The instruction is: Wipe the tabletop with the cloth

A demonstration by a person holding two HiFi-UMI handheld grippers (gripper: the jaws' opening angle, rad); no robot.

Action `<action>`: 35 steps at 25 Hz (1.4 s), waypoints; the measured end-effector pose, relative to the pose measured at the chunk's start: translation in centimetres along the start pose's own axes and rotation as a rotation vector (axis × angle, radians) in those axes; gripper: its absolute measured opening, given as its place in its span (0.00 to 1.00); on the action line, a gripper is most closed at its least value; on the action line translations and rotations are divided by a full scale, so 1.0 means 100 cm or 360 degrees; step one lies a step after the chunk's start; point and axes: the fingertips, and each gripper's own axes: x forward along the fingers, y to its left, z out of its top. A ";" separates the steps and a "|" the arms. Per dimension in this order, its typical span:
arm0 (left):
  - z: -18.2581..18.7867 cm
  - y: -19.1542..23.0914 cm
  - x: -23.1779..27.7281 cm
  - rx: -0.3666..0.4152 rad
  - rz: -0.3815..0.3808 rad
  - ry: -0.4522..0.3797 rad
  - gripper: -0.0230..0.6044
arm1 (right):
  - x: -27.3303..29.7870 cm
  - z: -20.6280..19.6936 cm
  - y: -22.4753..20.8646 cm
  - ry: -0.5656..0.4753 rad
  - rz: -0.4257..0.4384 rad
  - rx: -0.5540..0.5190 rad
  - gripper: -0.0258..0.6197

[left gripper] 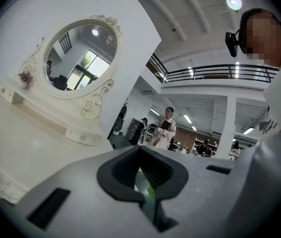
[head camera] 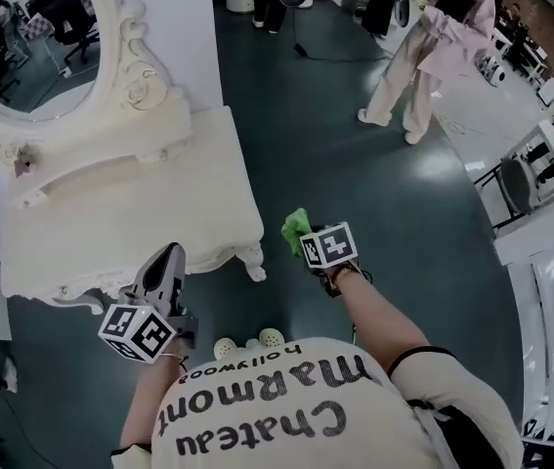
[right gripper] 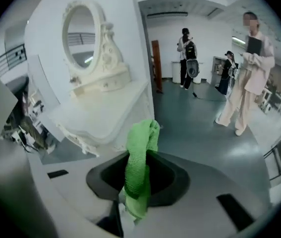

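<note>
The white dressing table (head camera: 130, 213) stands at the left, its bare top also showing in the left gripper view (left gripper: 21, 143) and the right gripper view (right gripper: 100, 113). My right gripper (head camera: 308, 243) hangs over the floor just right of the table's front corner, shut on a green cloth (head camera: 296, 226). That cloth (right gripper: 140, 152) sticks up in a bunch from between the jaws of the right gripper (right gripper: 133, 205). My left gripper (head camera: 169, 258) points at the table's front edge, and in its own view the left gripper (left gripper: 147, 192) is shut with nothing held.
An oval mirror (head camera: 22, 37) in an ornate white frame rises at the table's back. A curved table leg (head camera: 254, 262) stands near the cloth. A person in pale clothes (head camera: 423, 57) stands on the dark floor beyond. Racks and a chair (head camera: 540, 174) line the right side.
</note>
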 end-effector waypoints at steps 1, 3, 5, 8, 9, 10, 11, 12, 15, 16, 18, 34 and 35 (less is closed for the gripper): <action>0.003 -0.001 0.002 -0.0003 -0.0008 -0.0012 0.05 | -0.012 0.018 0.008 -0.0103 0.0034 0.0039 0.20; 0.014 -0.003 0.006 0.0005 -0.0039 -0.0044 0.05 | -0.037 0.053 0.027 -0.0295 0.0106 0.0100 0.21; 0.026 -0.007 0.009 0.0039 -0.0079 -0.0067 0.05 | -0.064 0.085 0.047 -0.0480 0.0166 0.0144 0.21; 0.041 -0.008 0.012 0.0094 -0.0096 -0.0071 0.05 | -0.101 0.128 0.071 -0.0751 0.0217 0.0207 0.21; 0.046 -0.007 0.013 0.0111 -0.0094 -0.0071 0.05 | -0.112 0.141 0.077 -0.0829 0.0228 0.0225 0.21; 0.050 -0.005 0.013 0.0123 -0.0091 -0.0070 0.05 | -0.121 0.151 0.083 -0.0896 0.0242 0.0243 0.21; 0.053 -0.003 0.013 0.0133 -0.0088 -0.0068 0.05 | -0.130 0.161 0.089 -0.0951 0.0257 0.0257 0.21; 0.055 -0.001 0.012 0.0141 -0.0085 -0.0065 0.05 | -0.136 0.168 0.094 -0.0993 0.0268 0.0263 0.21; 0.062 0.003 0.013 0.0158 -0.0092 -0.0068 0.05 | -0.144 0.177 0.109 -0.1039 0.0257 0.0215 0.21; 0.064 0.005 0.013 0.0161 -0.0099 -0.0073 0.05 | -0.143 0.177 0.114 -0.1037 0.0243 0.0189 0.21; 0.065 0.006 0.014 0.0157 -0.0115 -0.0081 0.05 | -0.141 0.176 0.120 -0.1023 0.0222 0.0153 0.21; 0.066 0.010 0.008 0.0142 -0.0111 -0.0085 0.05 | -0.141 0.173 0.141 -0.1002 0.0242 0.0095 0.21; 0.066 0.010 0.007 0.0142 -0.0107 -0.0085 0.05 | -0.142 0.173 0.142 -0.1003 0.0244 0.0089 0.21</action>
